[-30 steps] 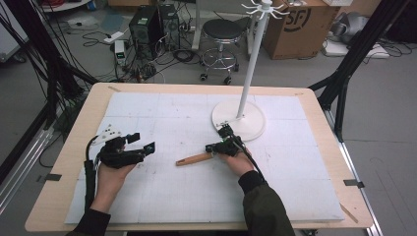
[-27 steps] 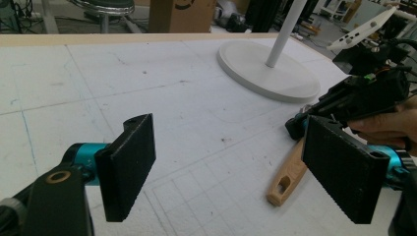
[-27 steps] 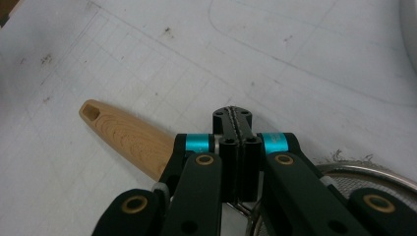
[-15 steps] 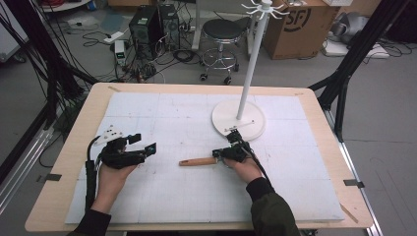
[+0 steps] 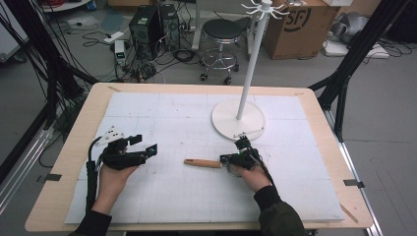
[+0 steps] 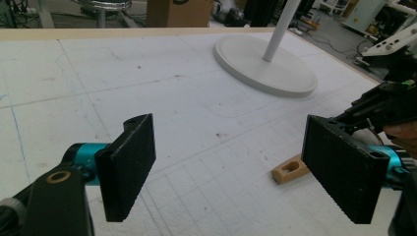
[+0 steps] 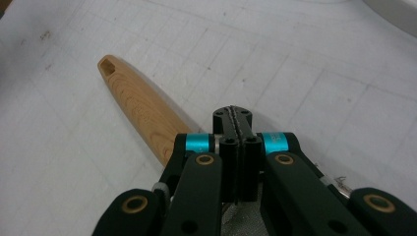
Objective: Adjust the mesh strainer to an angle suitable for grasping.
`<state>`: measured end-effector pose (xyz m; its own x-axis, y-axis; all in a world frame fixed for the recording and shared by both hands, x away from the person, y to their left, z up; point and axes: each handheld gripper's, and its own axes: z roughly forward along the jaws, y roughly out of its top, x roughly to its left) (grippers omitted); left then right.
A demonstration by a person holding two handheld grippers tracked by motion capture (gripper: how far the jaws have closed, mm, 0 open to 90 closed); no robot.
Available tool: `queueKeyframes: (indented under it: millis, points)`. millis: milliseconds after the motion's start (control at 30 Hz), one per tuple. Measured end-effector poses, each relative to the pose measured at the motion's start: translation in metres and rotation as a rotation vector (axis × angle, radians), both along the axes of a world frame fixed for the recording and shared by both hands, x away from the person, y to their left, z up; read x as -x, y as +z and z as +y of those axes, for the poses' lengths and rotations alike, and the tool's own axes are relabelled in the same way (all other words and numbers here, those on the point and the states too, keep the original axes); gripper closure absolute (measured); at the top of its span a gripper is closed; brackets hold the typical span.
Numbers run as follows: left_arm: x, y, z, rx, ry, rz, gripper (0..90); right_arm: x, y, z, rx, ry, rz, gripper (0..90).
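wooden-handled utensil [image 5: 202, 162] lying flat on the white mat [image 5: 162, 113], its handle reaching out to the left of the right tongs [image 5: 235, 158], its hanging hole at the far tip. in the right gripper view the handle [image 7: 142, 114] runs in beneath the jaws, which are pressed fully together; a patch of wire mesh shows below them, and whether the pads pinch that end of the utensil cannot be told. the left tongs [image 5: 145, 151] stand wide and empty, well apart from the handle, whose tip [image 6: 290, 169] lies just beside the right-hand pad [image 6: 346, 169] in the left gripper view. beyond the right tongs, the round base of the white hook stand [image 5: 238, 119] sits near. likely risks: a thin edge-grip may let the utensil swivel or slip when lifted, the long handle acting as a lever; a swing toward the stand may knock the base or pole; a late left-hand catch could push the handle aside.
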<state>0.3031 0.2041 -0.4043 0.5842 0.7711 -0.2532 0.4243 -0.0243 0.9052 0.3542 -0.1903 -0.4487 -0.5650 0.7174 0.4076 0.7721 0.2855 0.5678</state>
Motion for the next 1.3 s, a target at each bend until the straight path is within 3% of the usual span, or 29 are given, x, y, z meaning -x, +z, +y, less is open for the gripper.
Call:
queueKeyframes:
  millis: [233,533,667,800,967,1300]
  points:
    - [0.002,0.0,-0.001,-0.001,-0.006,-0.004,21.5,0.011,-0.003,-0.015,-0.025,-0.013,-0.004,90.0]
    - [0.002,-0.001,0.0,0.001,-0.003,-0.005,21.5,0.018,-0.002,-0.027,-0.024,-0.016,-0.004,90.0]
    - [0.003,-0.002,0.0,-0.001,-0.001,0.001,21.5,0.024,0.0,-0.027,0.017,-0.019,-0.033,90.0]
    - [0.003,-0.002,0.002,0.006,-0.004,0.006,21.7,0.026,-0.002,-0.036,-0.019,-0.035,-0.016,90.0]
    - [0.003,-0.003,0.001,0.007,-0.002,0.007,21.8,0.032,-0.001,-0.046,-0.007,-0.044,-0.015,90.0]
    - [0.004,-0.003,0.0,0.004,-0.008,0.007,21.8,0.043,-0.004,-0.064,-0.031,-0.09,-0.021,90.0]
